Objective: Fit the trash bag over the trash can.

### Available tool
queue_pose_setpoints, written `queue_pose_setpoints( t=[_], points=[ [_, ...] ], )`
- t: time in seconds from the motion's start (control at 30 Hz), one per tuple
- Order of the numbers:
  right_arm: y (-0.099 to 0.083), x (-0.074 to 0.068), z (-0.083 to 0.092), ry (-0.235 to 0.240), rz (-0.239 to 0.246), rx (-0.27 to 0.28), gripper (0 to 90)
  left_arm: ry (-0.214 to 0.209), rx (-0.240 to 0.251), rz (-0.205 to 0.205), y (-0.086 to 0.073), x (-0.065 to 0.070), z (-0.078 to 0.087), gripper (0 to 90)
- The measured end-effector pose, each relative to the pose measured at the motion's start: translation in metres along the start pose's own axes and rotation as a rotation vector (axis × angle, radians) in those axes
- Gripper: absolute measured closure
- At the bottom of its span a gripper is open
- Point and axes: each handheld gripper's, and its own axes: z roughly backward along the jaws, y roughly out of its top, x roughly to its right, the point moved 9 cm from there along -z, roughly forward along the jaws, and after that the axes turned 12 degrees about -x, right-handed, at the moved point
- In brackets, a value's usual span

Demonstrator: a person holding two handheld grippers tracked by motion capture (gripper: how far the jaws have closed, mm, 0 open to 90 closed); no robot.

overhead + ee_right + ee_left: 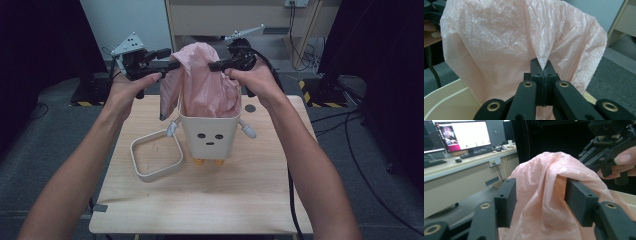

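Note:
A thin pink plastic bag point(205, 85) stands up out of a cream bin point(207, 137) with a face and small arms, at the table's middle. My left gripper point(172, 65) is at the bag's left top edge. In the left gripper view its jaws point(540, 192) stand apart with the bag point(544, 202) loose between them, so it is open. My right gripper point(216, 65) is at the bag's right top edge. In the right gripper view it point(541, 66) is shut on a pinched fold of the bag point(499, 50). The right gripper point(599, 160) also shows in the left gripper view.
A cream square ring point(156, 156) lies on the wooden table point(200, 200) left of the bin. A dark round mark point(250, 108) sits behind the bin at the right. Cables run along the floor at the right. A desk with a monitor point(461, 135) stands farther off.

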Motion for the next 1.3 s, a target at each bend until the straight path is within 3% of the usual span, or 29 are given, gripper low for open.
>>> queue_pose_setpoints(
  t=[0.27, 0.43, 0.57, 0.83, 0.93, 1.07, 1.2, 1.3],
  points=[
    [-0.003, 0.002, 0.004, 0.002, -0.004, 0.009, 90.0, 0.016, 0.006, 0.004, -0.013, 0.007, 0.012, 29.2],
    [-0.004, 0.003, 0.005, 0.006, -0.008, 0.012, 90.0, 0.039, -0.017, -0.004, -0.030, 0.012, 0.013, 23.6],
    [-0.005, 0.003, 0.006, 0.011, -0.009, 0.017, 90.0, 0.066, -0.075, -0.025, -0.049, 0.013, 0.008, 20.7],
    [-0.007, 0.002, 0.008, 0.024, -0.009, 0.023, 90.0, 0.030, -0.076, 0.030, -0.073, 0.012, 0.001, 20.3],
    [-0.007, 0.002, 0.009, 0.027, -0.008, 0.025, 90.0, 0.018, -0.080, 0.044, -0.079, 0.011, 0.000, 24.4],
    [-0.008, 0.002, 0.009, 0.035, -0.008, 0.028, 90.0, -0.027, -0.104, 0.071, -0.089, 0.013, -0.003, 33.8],
    [-0.010, 0.002, 0.009, 0.039, -0.007, 0.026, 90.0, -0.049, -0.126, 0.085, -0.099, 0.015, -0.009, 30.6],
    [-0.011, 0.002, 0.009, 0.042, -0.010, 0.028, 90.0, -0.027, -0.129, 0.070, -0.102, 0.014, -0.013, 26.5]
  ],
)
